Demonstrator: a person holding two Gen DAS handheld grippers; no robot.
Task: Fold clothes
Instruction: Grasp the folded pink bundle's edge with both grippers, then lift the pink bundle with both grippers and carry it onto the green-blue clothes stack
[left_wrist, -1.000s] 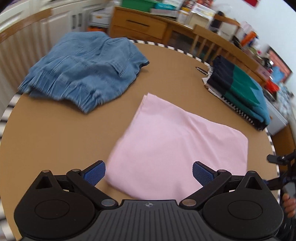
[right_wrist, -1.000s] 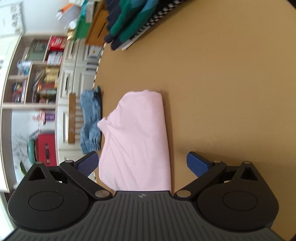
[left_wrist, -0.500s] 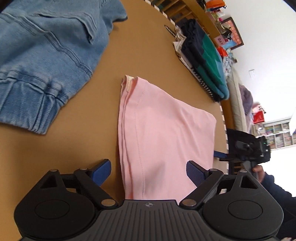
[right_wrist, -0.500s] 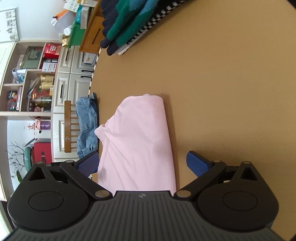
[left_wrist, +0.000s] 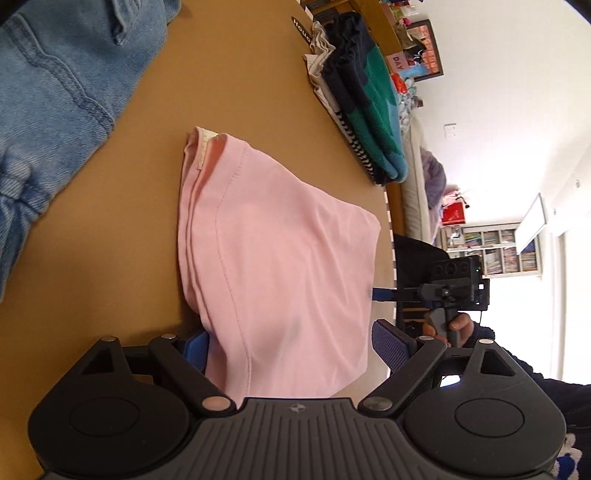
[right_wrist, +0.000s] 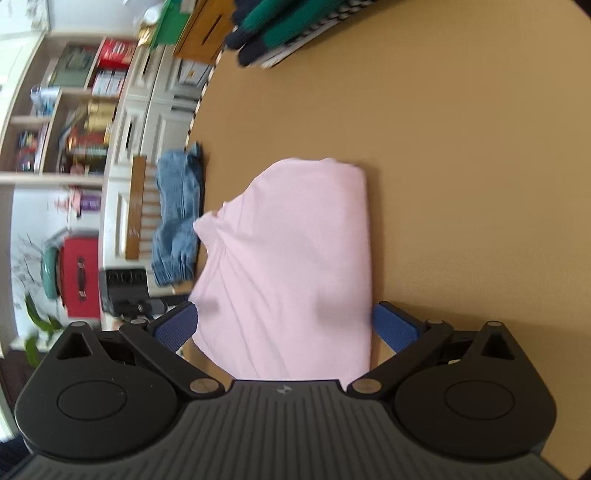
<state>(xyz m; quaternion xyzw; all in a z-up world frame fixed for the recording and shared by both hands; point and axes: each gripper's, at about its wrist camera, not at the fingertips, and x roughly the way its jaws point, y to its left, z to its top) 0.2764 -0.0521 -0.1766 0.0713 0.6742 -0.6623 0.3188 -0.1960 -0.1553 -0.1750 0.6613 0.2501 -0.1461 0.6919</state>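
Observation:
A folded pink garment lies on the round brown table. My left gripper is turned on its side and open, with the garment's near end between its fingers. The left pad is partly hidden behind the cloth; the right pad stands just beside its edge. From the opposite end, my right gripper is open and straddles the same pink garment, a blue pad at each side. In the left wrist view a person's hand holds the right gripper at the cloth's far edge.
Blue jeans lie crumpled at the table's far left. A folded navy and green stack rests on a striped cloth near the rim. Beyond the table stand a wooden chair, white cupboards and shelves.
My left gripper has dropped and swung round to the pink garment's end, which now sits between its slightly narrower fingers. The right gripper has edged closer, so the garment fills its gap.

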